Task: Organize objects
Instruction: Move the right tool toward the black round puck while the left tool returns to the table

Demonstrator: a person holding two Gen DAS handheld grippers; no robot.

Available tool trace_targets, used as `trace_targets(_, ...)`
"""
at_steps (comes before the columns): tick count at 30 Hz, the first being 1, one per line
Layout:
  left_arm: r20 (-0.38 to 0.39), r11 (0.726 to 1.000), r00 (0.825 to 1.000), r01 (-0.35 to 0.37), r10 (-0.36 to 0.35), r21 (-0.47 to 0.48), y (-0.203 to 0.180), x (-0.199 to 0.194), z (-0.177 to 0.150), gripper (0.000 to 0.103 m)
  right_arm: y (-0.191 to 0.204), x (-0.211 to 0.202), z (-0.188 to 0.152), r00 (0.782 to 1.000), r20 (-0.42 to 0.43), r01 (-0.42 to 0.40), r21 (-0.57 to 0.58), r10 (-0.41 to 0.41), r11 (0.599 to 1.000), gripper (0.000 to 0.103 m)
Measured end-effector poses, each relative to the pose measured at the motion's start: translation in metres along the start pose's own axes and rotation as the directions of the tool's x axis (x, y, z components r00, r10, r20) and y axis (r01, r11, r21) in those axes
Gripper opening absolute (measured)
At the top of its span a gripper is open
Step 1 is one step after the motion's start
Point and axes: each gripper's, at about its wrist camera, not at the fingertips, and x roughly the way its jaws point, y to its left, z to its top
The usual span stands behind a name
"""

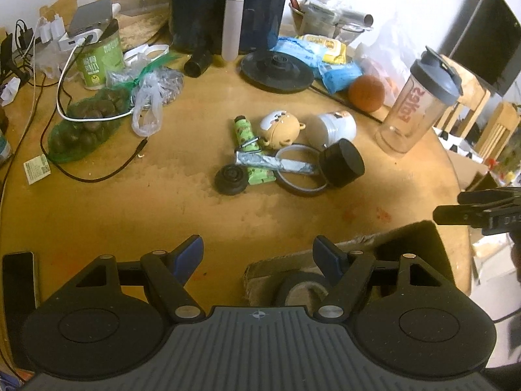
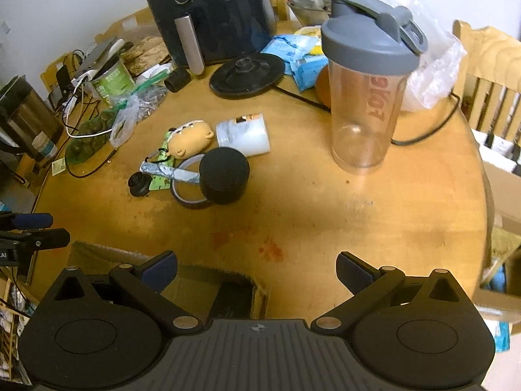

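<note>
While both grippers hovered low over the near table edge, the left gripper (image 1: 259, 254) and right gripper (image 2: 257, 268) each stood spread wide, holding nothing. A small clutter pile, black jar (image 1: 342, 163) and tan plush case (image 1: 281, 127) among it, lay well ahead of both. Only the left view showed a tape roll (image 1: 301, 288) in the cardboard box (image 1: 260, 267) just under its fingers.

A home dining area is indicated by a cluttered round wooden table (image 2: 325, 215) (air fryer (image 2: 208, 13) beyond the fingers, wooden chair (image 2: 488, 75) alongside).
</note>
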Motion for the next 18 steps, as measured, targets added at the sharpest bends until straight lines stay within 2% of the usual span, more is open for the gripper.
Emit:
trace_targets(4,0.011,1.000,1.000,0.013,-0.012,-0.015,-0.001,-0.001,0.003,0.075,-0.002,0.008,0.009,1.000,0.006,-0.022,-0.027,0.022,0.999,0.103)
trace_targets(6,0.016,1.000,1.000,-0.006,0.007,-0.030,-0.002,-0.001,0.004,0.084,-0.003,0.012,0.013,0.999,0.011,-0.031,-0.041,0.031,0.999,0.103)
trace_targets(18,0.023,0.995,0.998,-0.052,0.054,-0.083,-0.003,-0.001,0.004,0.087,0.003,0.040,0.036,0.995,0.022,-0.095,-0.130,0.099,0.987,0.103)
